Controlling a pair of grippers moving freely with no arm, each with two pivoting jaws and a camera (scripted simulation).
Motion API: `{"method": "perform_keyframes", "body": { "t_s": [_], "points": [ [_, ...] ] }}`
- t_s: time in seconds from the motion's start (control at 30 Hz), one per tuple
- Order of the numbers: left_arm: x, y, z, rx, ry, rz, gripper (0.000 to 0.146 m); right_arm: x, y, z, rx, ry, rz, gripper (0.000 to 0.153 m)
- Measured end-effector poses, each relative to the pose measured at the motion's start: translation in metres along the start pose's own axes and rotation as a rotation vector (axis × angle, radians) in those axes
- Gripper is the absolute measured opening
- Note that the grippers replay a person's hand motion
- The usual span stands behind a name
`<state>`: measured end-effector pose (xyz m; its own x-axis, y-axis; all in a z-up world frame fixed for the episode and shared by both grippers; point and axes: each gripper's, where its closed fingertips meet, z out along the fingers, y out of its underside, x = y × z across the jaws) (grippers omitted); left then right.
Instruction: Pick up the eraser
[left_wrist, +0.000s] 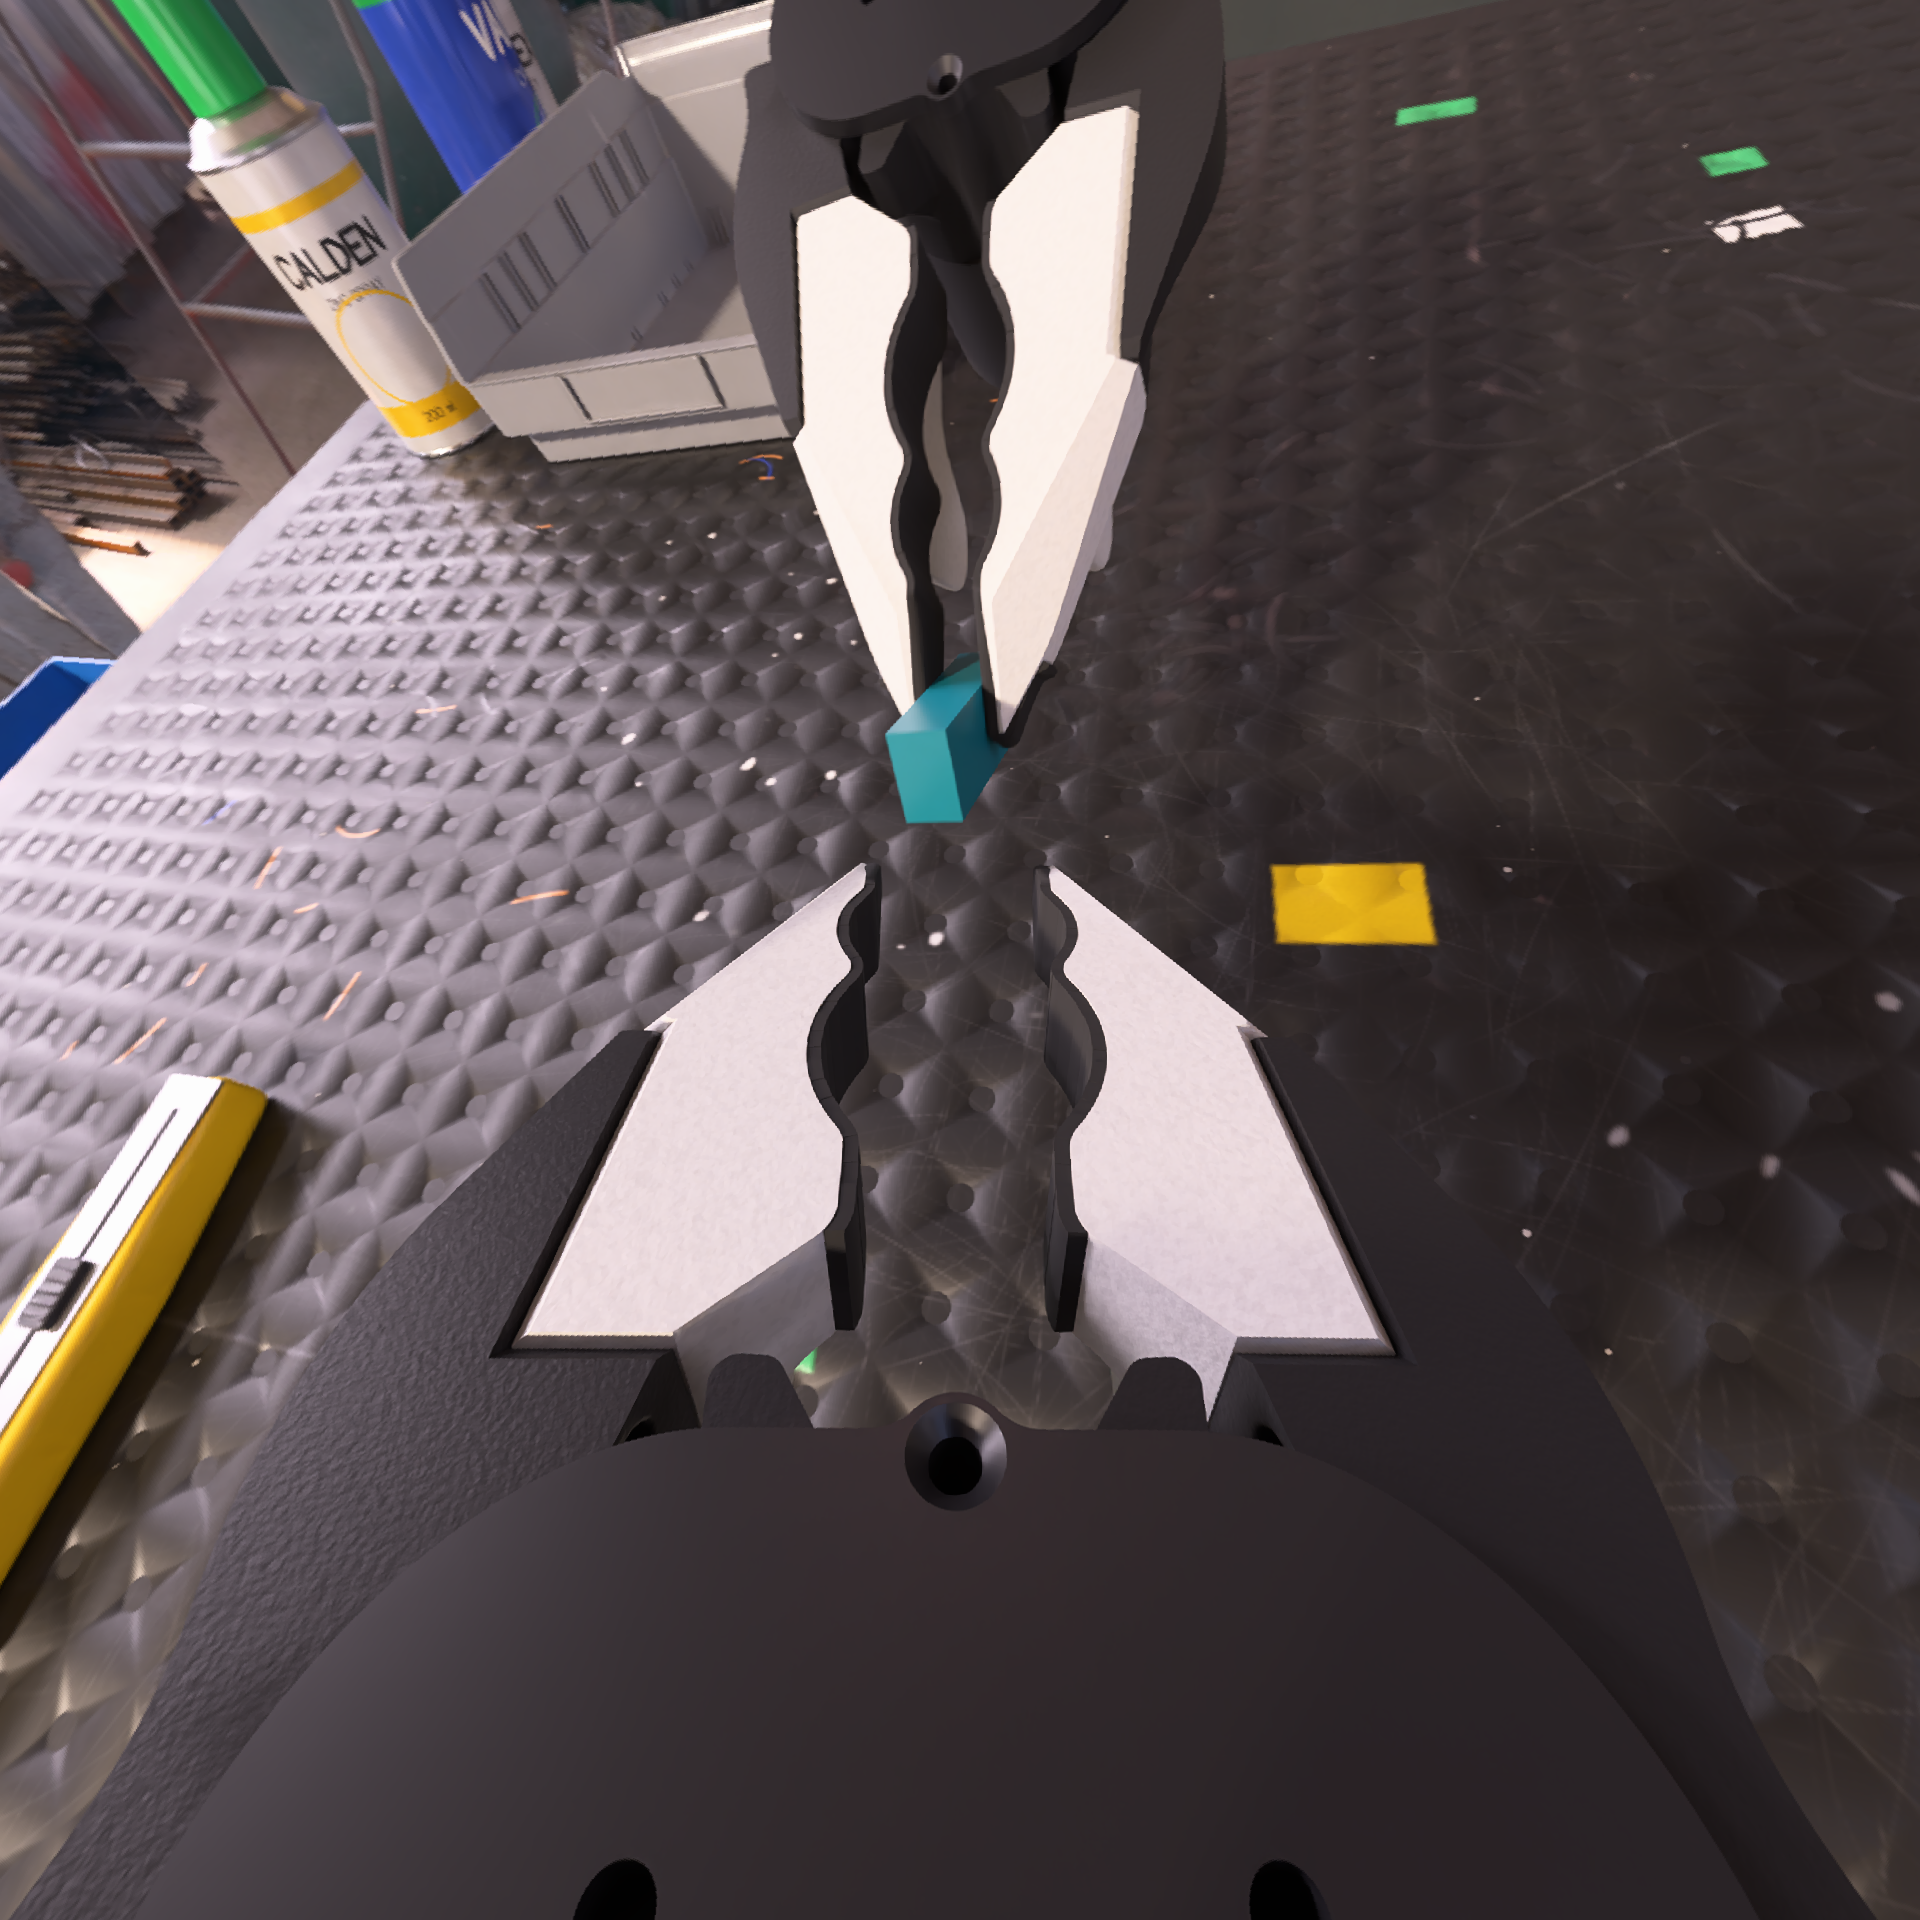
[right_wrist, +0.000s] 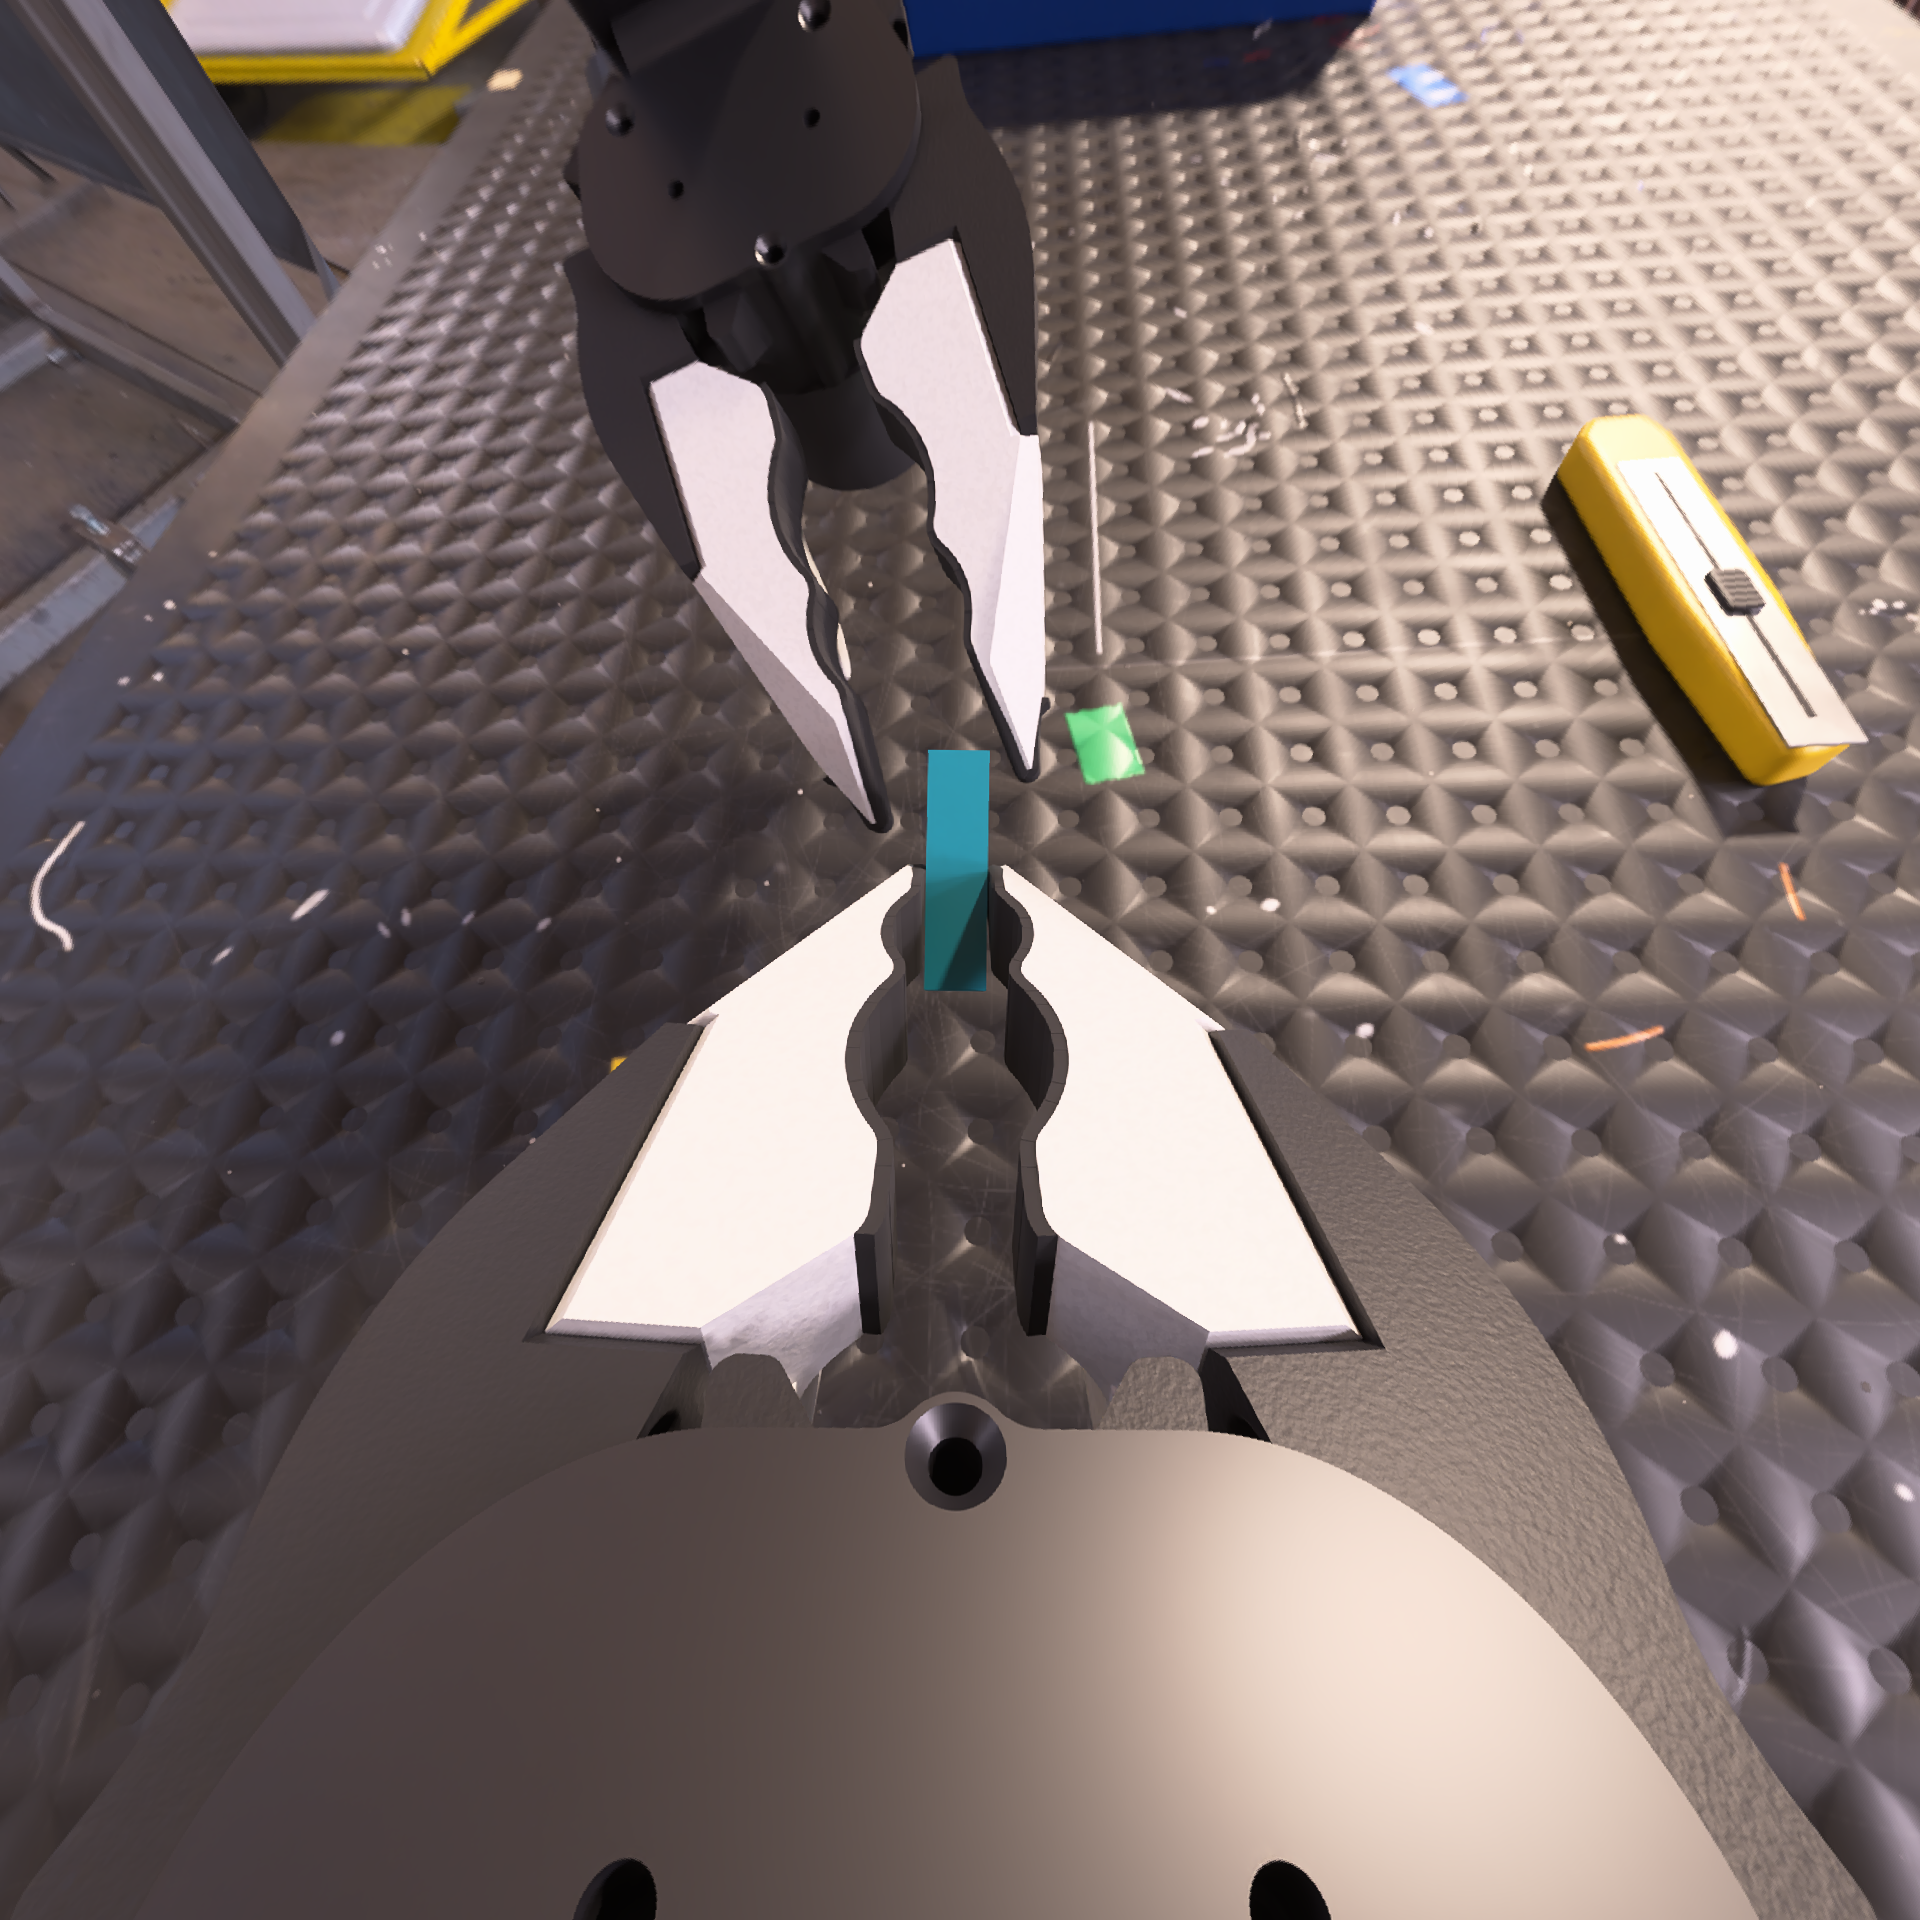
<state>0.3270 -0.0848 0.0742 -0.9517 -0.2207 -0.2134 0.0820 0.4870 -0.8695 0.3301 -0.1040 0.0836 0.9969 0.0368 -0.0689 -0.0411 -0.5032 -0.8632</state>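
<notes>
The right hand-held gripper (right_wrist: 956, 883) is closed narrowly on the teal eraser (right_wrist: 957, 868), which sits between its fingertips and juts forward past them; in the left wrist view the same right hand-held gripper (left_wrist: 961, 691) reaches in from the far side with the eraser (left_wrist: 938, 750) pinched at its tips, one end sticking out toward the camera. Whether the eraser touches the surface (left_wrist: 416, 727) cannot be told. The left hand-held gripper (left_wrist: 956, 878) faces it with jaws parted and nothing between them, its tips just short of the eraser; seen from the right wrist view, the left hand-held gripper (right_wrist: 951, 800) has its tips to either side of the eraser's far end, apart from it. The surface is dark embossed metal, scratched and speckled. A yellow utility knife (right_wrist: 1704, 603) lies well apart. A green patch (right_wrist: 1103, 742) lies near the left tips, a yellow patch (left_wrist: 1354, 903) further out. A grey bin (left_wrist: 582, 312) and a spray can (left_wrist: 332, 270) stand at the far edge.
</notes>
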Motion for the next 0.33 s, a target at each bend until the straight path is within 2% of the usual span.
{"method": "perform_keyframes", "body": {
  "t_s": [0.23, 0.33],
  "points": [
    [-0.015, 0.004, -0.015, -0.026, -0.1, 0.02, 0.029, 0.002, -0.009, -0.009, 0.079, 0.009, -0.001, 0.011],
    [-0.023, 0.01, -0.028, -0.054, -0.167, 0.028, 0.029, 0.005, -0.005, -0.012, 0.048, 0.03, 0.008, 0.011]
  ]
}}
